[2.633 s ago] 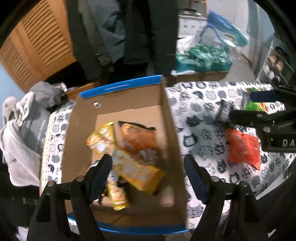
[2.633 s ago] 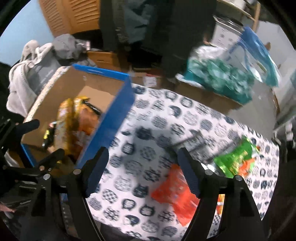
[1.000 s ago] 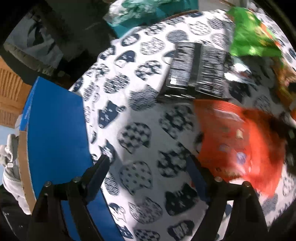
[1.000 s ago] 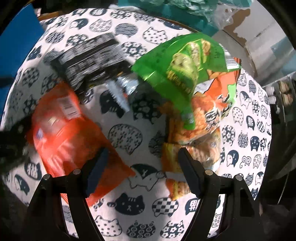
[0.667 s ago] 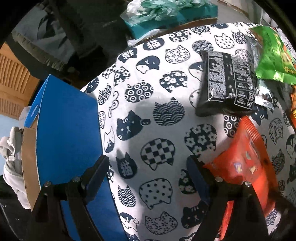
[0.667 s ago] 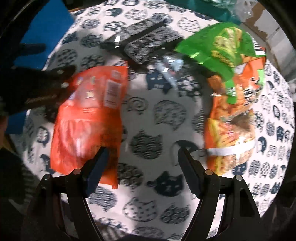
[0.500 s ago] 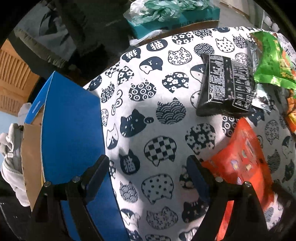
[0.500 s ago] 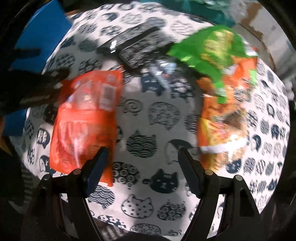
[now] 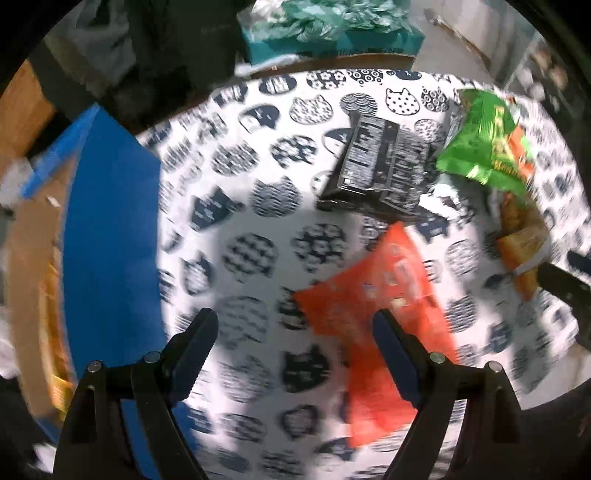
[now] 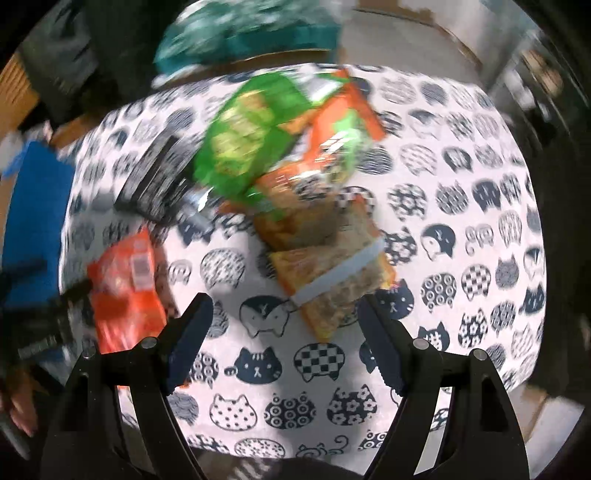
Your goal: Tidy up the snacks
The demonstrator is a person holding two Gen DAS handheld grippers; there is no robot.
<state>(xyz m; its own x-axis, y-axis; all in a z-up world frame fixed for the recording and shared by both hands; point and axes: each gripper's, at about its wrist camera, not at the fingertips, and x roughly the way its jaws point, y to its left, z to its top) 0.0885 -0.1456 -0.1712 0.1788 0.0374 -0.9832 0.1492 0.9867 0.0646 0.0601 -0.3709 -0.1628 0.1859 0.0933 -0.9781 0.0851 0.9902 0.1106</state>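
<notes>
Loose snacks lie on a cat-print tablecloth (image 9: 258, 229): a red-orange packet (image 9: 373, 317), a black packet (image 9: 380, 166), a green bag (image 9: 484, 147) and orange bags (image 10: 325, 258). A blue-sided cardboard box (image 9: 110, 240) stands at the left. My left gripper (image 9: 295, 350) hangs open above the cloth, its right finger over the red-orange packet's edge, nothing between the pads. My right gripper (image 10: 284, 336) is above the cloth just below the orange bags, jaws opening and empty. In the right wrist view the red-orange packet (image 10: 125, 291) lies at the left, the green bag (image 10: 243, 144) on top of the pile.
A teal box topped with green plastic (image 9: 332, 33) stands beyond the table's far edge, with dark clothing (image 9: 170, 48) beside it. The left gripper's black body (image 10: 40, 325) shows at the left edge of the right wrist view. Bare cloth lies at the table's right.
Both views have swung and risen a little. The right gripper has moved from between the packets toward the orange bags, and its jaws have widened slightly. The left gripper stays open.
</notes>
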